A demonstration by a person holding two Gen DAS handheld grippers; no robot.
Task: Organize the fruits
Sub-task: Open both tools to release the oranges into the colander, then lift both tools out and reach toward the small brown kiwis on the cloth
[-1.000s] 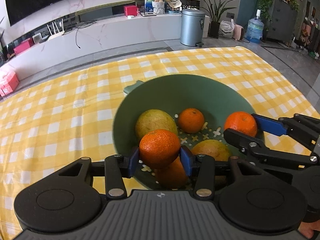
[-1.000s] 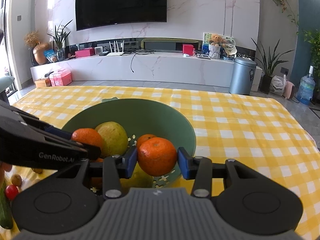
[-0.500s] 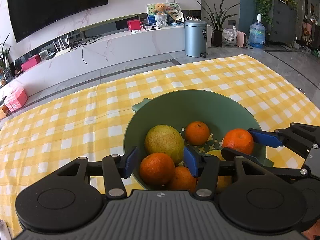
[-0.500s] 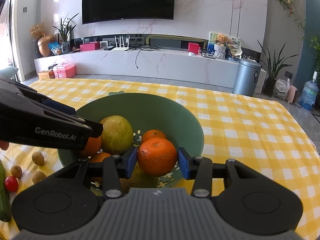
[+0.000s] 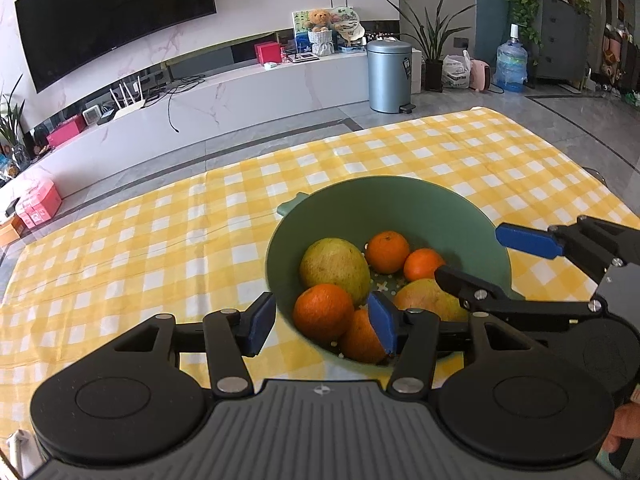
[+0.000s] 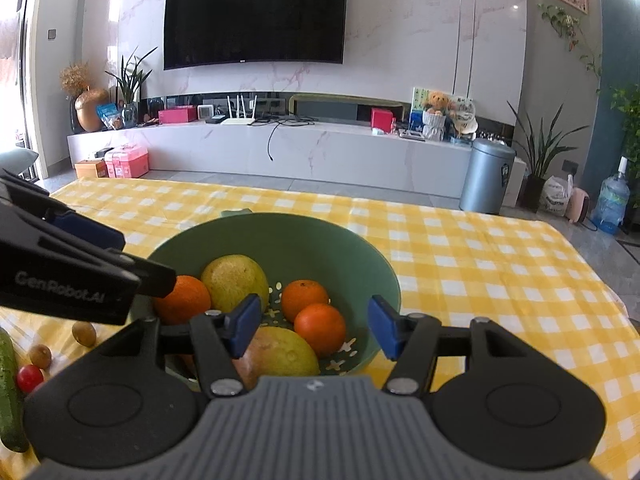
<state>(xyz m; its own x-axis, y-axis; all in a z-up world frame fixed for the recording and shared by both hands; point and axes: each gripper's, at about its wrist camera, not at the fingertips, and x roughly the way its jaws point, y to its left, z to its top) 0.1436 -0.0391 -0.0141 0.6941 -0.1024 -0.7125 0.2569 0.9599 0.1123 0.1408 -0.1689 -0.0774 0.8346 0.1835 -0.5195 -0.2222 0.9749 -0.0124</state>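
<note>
The left gripper (image 5: 322, 323) hangs level over the near-left rim of the round green plastic colander bowl (image 5: 416, 204), its blue-padded jaws spread apart and empty. The right gripper (image 6: 314, 327) reaches in over the near-right rim, its jaws likewise wide apart, holding nothing.

In the bowl lie four small orange mandarins: one by the left rim (image 5: 323, 311), one just beside it against the near wall (image 5: 360, 340), one at the back (image 5: 387, 251) and one next to that (image 5: 423, 264). A large yellow-green citrus (image 5: 334, 268) and a yellow-orange mango-like fruit (image 6: 280, 354) lie among them.

White lettering on the left gripper's black side reads "GenRobot.AI" (image 6: 60, 293).

The table wears a yellow-and-white checked cloth (image 5: 120, 248). On it, left of the bowl, are two small brown round fruits (image 6: 84, 334), a red cherry tomato (image 6: 29, 377) and a green cucumber (image 6: 10, 400). Beyond stand a marble wall with a black television (image 6: 256, 12), a long white console (image 6: 280, 152) and a grey pedal bin (image 6: 486, 174).
</note>
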